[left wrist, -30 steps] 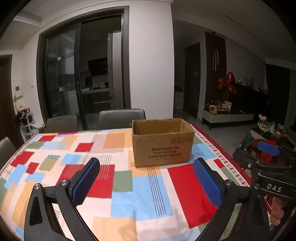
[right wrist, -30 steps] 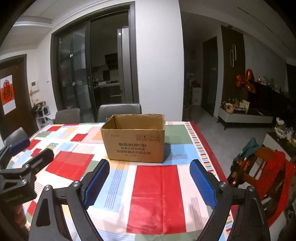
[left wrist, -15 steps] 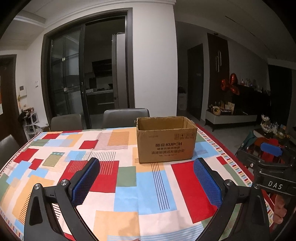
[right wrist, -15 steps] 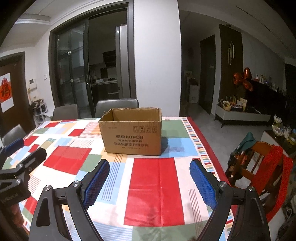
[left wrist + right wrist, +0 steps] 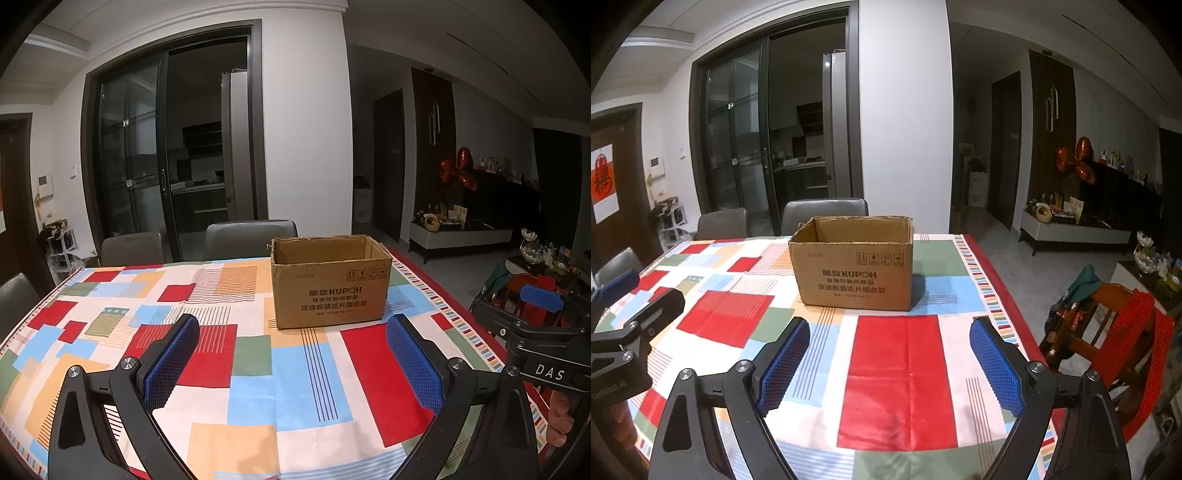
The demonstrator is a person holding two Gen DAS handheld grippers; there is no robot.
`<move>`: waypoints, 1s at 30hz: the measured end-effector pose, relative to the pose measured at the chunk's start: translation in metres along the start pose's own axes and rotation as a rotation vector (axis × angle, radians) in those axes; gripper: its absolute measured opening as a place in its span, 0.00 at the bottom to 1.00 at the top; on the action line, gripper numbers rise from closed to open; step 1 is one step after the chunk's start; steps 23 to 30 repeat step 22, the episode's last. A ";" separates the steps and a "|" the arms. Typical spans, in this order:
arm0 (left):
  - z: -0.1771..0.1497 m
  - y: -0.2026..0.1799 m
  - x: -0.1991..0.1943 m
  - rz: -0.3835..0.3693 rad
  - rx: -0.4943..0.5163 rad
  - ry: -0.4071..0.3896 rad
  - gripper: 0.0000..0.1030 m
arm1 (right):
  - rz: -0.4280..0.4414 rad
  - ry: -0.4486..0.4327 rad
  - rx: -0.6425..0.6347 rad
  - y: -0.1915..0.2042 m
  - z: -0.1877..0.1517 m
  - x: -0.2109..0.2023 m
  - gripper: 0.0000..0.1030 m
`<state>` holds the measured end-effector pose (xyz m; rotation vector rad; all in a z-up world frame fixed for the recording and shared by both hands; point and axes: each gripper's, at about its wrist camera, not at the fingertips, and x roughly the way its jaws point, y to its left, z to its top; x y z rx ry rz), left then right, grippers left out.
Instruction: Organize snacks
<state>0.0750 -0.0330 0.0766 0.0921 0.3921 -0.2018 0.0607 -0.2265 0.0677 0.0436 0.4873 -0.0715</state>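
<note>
An open brown cardboard box (image 5: 330, 282) with printed text stands upright on the table's patchwork cloth (image 5: 251, 365); it also shows in the right wrist view (image 5: 854, 271). Its inside is hidden from here. No snacks are in view. My left gripper (image 5: 291, 360) is open and empty, held above the table's near part, short of the box. My right gripper (image 5: 889, 363) is open and empty too, likewise short of the box. Each gripper shows at the edge of the other's view, the right one (image 5: 541, 332) and the left one (image 5: 624, 332).
Grey chairs (image 5: 250, 240) stand behind the table's far edge, with glass sliding doors (image 5: 147, 173) beyond. A wooden chair with red cloth (image 5: 1115, 328) stands off the table's right edge. A low cabinet with ornaments (image 5: 1067, 225) is at the far right.
Both views have tilted up and drawn back a little; the box sits lower and slightly farther in frame. Both grippers stay open and empty.
</note>
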 end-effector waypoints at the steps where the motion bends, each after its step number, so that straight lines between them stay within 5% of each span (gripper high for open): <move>1: 0.000 0.000 0.000 0.001 0.001 0.000 1.00 | -0.001 -0.001 0.000 0.000 0.000 0.000 0.87; 30: 0.001 -0.002 0.000 -0.005 -0.008 0.015 1.00 | 0.002 0.002 -0.001 0.000 -0.003 -0.003 0.87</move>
